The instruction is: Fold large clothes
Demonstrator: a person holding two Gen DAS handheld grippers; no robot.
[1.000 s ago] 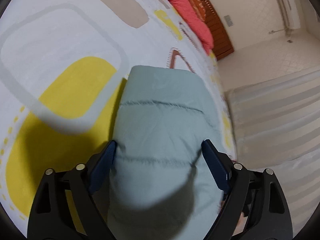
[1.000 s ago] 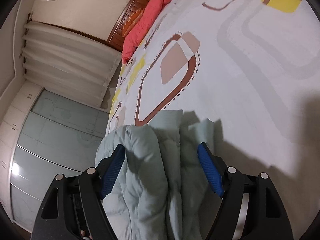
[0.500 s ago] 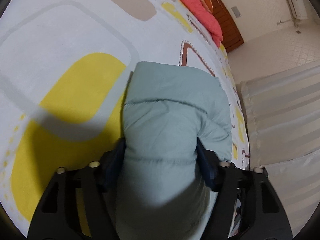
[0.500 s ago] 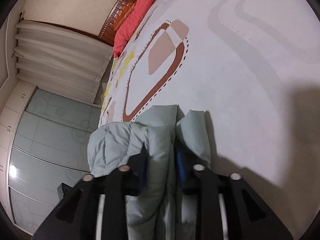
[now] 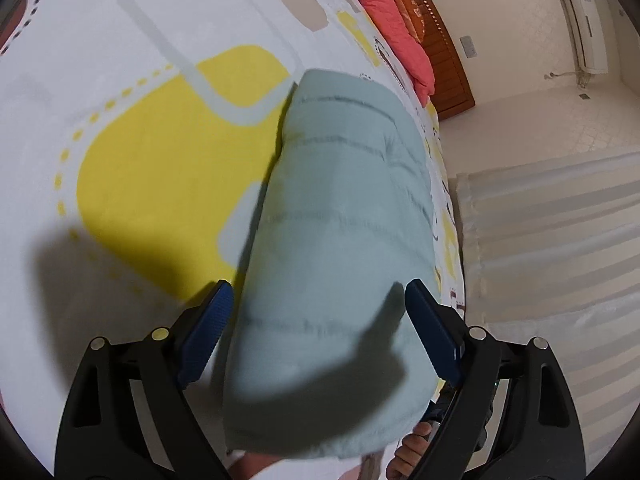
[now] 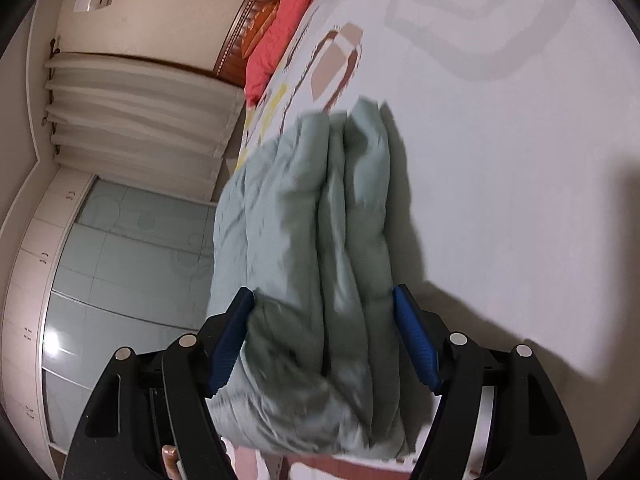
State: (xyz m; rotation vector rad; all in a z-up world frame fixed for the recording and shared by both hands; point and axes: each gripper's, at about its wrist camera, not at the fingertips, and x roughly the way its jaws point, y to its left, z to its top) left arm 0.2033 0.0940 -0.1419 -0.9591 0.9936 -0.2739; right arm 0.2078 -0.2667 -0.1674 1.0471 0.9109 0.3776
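The bed [image 5: 132, 92], under a white cover with yellow and brown shapes, fills most of both views, with a red pillow [image 5: 394, 28] by the wooden headboard [image 5: 448, 56] at its far end. A pale green padded jacket [image 5: 344, 220], folded into a thick bundle, lies near the bed's edge, on the side of the curtains [image 6: 136, 108], and reaches back between both tools. The left gripper [image 5: 318, 320] has its jaws opening, its blue pads clear of the bundle's sides. The right gripper [image 6: 324, 328] is opening as well; its pads sit just beside the loose layered end, which bulges between them, and I cannot tell whether they still touch it. The risk, as I judge it: the puffy layers spring apart once released, or a pad snags the fabric and drags the bundle toward the edge.
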